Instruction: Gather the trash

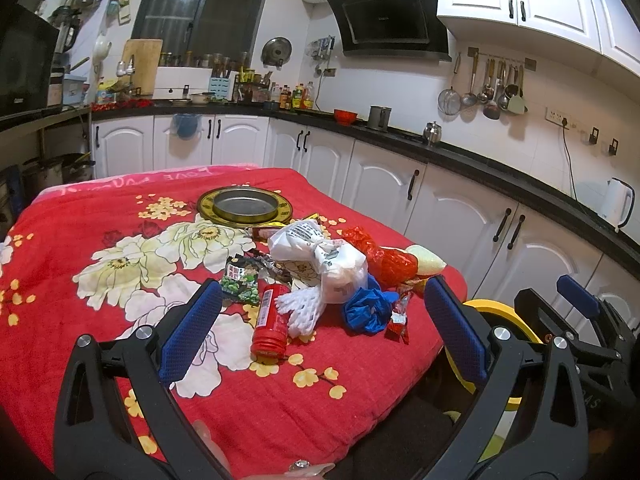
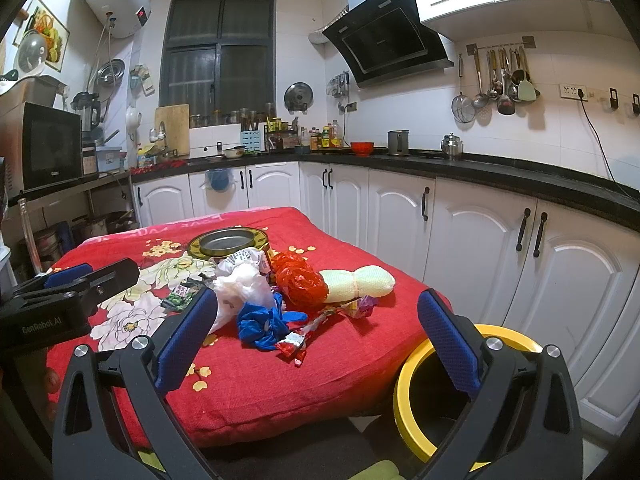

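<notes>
Step in hand: the very start of collecting, by my reading. All the litter lies on the red floral cloth (image 1: 100, 216) over the surface, and nothing is held.
Left gripper (image 1: 322, 322): jaws spread wide and empty, poised above the near edge of the pile, touching nothing.
Right gripper (image 2: 316, 326): jaws equally wide and empty, hanging off the cloth's near right corner.
Trash pile: bunched at about 2 o'clock from the centre of the surface, well apart from the metal dish (image 1: 245, 205) at 12 o'clock.
Red bottle (image 1: 271, 320): lying on its side at the pile's 7 o'clock edge, nearest the left jaws.
White foam net (image 1: 300, 309): touching the bottle's right side.
White plastic bag (image 1: 320, 258): the bulky middle of the heap.
Blue glove (image 2: 260, 326): crumpled at the pile's 5 o'clock edge, closest to the right jaws, with a red candy wrapper (image 2: 292, 346) just beside it.
Red plastic bag (image 2: 298, 280) and pale foam roll (image 2: 358, 282): at 3 o'clock of the heap.
Yellow bin (image 2: 404, 394): on the floor at 4 o'clock off the surface's corner, mouth open, directly under the right gripper.
Next move, as I judge: lower either gripper onto one loose edge piece, close, lift clear and carry it over the bin; the soft bags and glove will need a deep pinch.
</notes>
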`<state>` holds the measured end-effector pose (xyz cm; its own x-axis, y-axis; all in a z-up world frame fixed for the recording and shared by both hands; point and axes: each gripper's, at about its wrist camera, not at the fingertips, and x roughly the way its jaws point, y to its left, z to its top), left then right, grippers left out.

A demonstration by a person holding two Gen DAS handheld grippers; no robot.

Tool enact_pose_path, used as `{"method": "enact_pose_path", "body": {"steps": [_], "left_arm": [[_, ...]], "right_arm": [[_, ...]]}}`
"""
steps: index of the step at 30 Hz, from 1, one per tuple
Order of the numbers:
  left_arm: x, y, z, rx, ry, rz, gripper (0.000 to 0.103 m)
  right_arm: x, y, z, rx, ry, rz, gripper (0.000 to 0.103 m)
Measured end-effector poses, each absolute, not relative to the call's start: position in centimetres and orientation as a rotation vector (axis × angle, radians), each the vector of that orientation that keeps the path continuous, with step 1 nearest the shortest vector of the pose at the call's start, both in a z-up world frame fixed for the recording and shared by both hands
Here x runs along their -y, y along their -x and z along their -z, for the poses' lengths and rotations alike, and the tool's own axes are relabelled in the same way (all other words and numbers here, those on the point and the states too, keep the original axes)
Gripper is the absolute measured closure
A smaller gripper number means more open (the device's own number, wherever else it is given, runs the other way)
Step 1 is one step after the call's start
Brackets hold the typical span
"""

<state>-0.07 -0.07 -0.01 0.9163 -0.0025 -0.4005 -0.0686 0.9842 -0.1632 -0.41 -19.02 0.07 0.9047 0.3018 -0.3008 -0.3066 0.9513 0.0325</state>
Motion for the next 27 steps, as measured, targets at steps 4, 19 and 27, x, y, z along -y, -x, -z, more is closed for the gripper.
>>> {"method": "enact_pose_path", "body": {"steps": [4,19,27], "left_arm": [[0.1,0.1,0.0,-0.411,0.176,-0.034,0.01],[0.5,-0.3,-0.3,-0.415,0.192,-0.037,0.01],[-3.1,-0.8,-0.8,-0.415,0.246,-0.088,0.01]], "right_arm": [[19.0,0.4,-0.1,-0.308,0.015,-0.315,0.006],[18.9,0.4,-0.3,-0.309,0.018,-0.336,0.006],[16.6,-0.3,0.3,-0.312,0.07,-0.43,0.006]]}}
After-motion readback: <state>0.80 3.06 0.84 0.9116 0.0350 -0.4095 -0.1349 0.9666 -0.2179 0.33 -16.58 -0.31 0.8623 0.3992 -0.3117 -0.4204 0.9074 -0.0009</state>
